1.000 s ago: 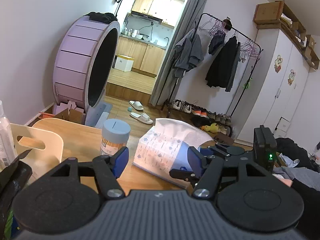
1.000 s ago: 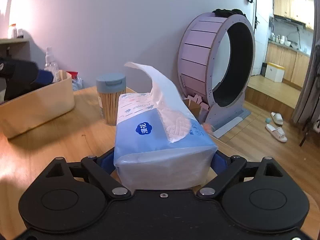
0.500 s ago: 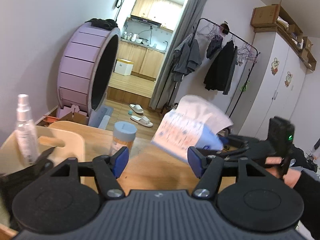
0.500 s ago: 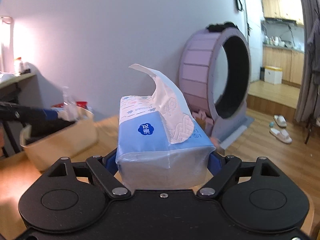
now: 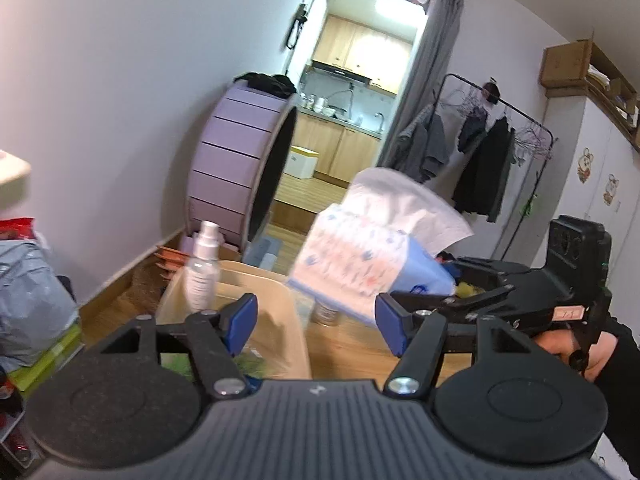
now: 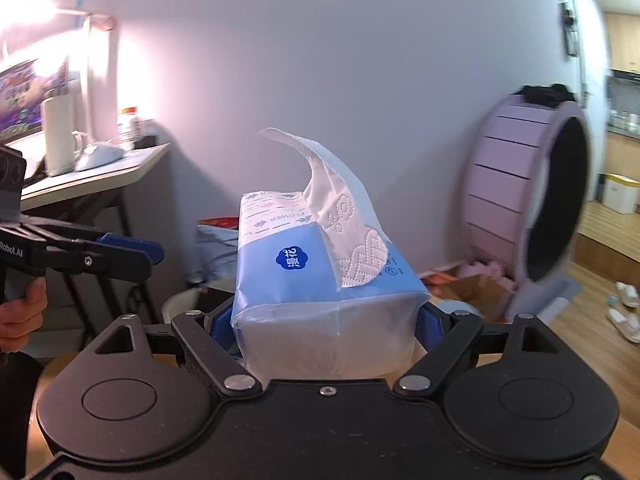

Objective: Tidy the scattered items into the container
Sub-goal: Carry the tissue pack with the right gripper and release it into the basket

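My right gripper [image 6: 326, 322] is shut on a blue-and-white tissue pack [image 6: 320, 276] with one sheet sticking up, held in the air. In the left wrist view the tissue pack [image 5: 360, 256] hangs just right of the beige container [image 5: 280, 300], above the wooden table [image 5: 348, 352]. A clear spray bottle [image 5: 202, 268] stands in the container. A toothpick jar [image 5: 326, 314] is partly hidden behind the pack. My left gripper [image 5: 318, 322] is open and empty over the container's near side; it also shows in the right wrist view [image 6: 128, 252] at the left.
A purple cat wheel [image 5: 240, 176] stands on the floor beyond the table. A grey bag [image 5: 28, 292] and green items lie at the left. A desk [image 6: 92, 176] with a white bottle stands against the wall. A clothes rack [image 5: 492, 168] is far right.
My right gripper lifted the tissue pack off the table and carried it left toward the container. My left gripper swung left over the container, still open.
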{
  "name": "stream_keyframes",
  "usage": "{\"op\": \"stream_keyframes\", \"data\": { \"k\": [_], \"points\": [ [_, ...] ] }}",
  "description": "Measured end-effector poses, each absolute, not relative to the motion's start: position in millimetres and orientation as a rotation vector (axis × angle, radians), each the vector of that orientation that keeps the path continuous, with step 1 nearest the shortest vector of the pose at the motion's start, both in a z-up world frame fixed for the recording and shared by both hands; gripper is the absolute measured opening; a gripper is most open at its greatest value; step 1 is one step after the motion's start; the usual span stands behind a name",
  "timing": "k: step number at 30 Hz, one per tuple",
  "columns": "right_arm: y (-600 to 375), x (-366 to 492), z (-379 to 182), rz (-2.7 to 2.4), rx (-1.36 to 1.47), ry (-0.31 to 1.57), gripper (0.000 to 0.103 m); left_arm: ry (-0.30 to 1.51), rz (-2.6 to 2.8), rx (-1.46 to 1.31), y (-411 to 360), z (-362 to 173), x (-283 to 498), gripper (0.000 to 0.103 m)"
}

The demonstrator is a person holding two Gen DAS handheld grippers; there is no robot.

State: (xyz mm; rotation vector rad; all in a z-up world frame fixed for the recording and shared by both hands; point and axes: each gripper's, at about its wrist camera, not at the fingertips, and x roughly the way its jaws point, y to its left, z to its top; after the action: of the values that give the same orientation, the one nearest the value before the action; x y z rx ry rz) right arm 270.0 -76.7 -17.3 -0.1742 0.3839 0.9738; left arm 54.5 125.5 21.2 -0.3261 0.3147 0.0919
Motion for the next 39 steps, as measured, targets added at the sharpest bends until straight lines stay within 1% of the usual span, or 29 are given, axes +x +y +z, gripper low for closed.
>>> {"op": "stream_keyframes", "data": {
  "k": [10, 16, 24, 26, 31, 37, 39],
  "points": [
    [2, 280, -34, 1.08, -0.24, 0.447, 0.082, 0.302, 0.153, -0.327, 148, 25, 31, 0.064],
    [19, 286, -50, 1.058, -0.376, 0.473, 0.083, 0.303, 0.171, -0.336, 157, 22, 24, 0.064],
    [31, 278, -57, 1.049, -0.479, 0.427, 0.086, 0.312, 0.162, -0.333, 156, 17, 26, 0.064],
    [29, 277, -55, 1.048, -0.451, 0.426, 0.086, 0.315, 0.167, -0.326, 156, 17, 25, 0.064],
    [20, 286, -51, 1.049, -0.223, 0.494, 0.084, 0.308, 0.179, -0.338, 158, 19, 24, 0.064],
    [28, 273, -51, 0.989, -0.243, 0.525, 0.084, 0.302, 0.172, -0.324, 154, 23, 25, 0.064],
    [34, 264, -53, 0.974, -0.294, 0.512, 0.085, 0.3, 0.17, -0.324, 153, 24, 26, 0.064]
  ]
}}
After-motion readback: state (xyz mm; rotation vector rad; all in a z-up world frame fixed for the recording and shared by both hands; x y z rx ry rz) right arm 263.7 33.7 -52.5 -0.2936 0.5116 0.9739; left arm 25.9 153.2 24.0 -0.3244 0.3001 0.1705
